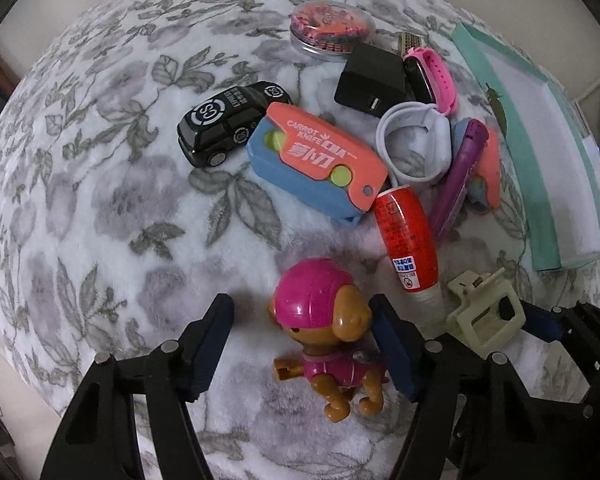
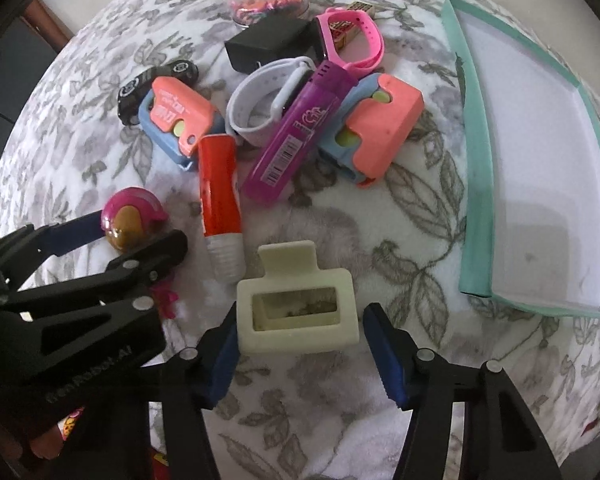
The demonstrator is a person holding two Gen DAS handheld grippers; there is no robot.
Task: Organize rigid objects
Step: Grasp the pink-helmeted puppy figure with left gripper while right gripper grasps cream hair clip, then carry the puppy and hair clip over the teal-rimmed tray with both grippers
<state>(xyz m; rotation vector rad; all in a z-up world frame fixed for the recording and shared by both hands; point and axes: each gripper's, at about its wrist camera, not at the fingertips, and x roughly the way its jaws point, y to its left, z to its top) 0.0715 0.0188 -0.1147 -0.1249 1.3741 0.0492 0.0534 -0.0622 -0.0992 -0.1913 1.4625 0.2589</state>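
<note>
A toy dog (image 1: 328,340) with a pink helmet stands on the flowered blanket between the fingers of my left gripper (image 1: 300,308). The right pad sits close against the dog and the left pad stands well clear, so the jaws are open. A cream hair claw clip (image 2: 296,304) lies between the blue pads of my right gripper (image 2: 302,314). The left pad is at the clip's edge, a gap shows on the right, and these jaws are open too. Both grippers point down, side by side.
Beyond the grippers lies a pile: black toy car (image 1: 228,120), two coral-and-blue carrot knife toys (image 2: 380,128), red glue tube (image 2: 220,192), purple tube (image 2: 296,136), white band (image 2: 260,104), black charger (image 1: 372,80), pink watch (image 2: 352,36), round tin (image 1: 332,32). A teal tray (image 2: 474,184) sits right.
</note>
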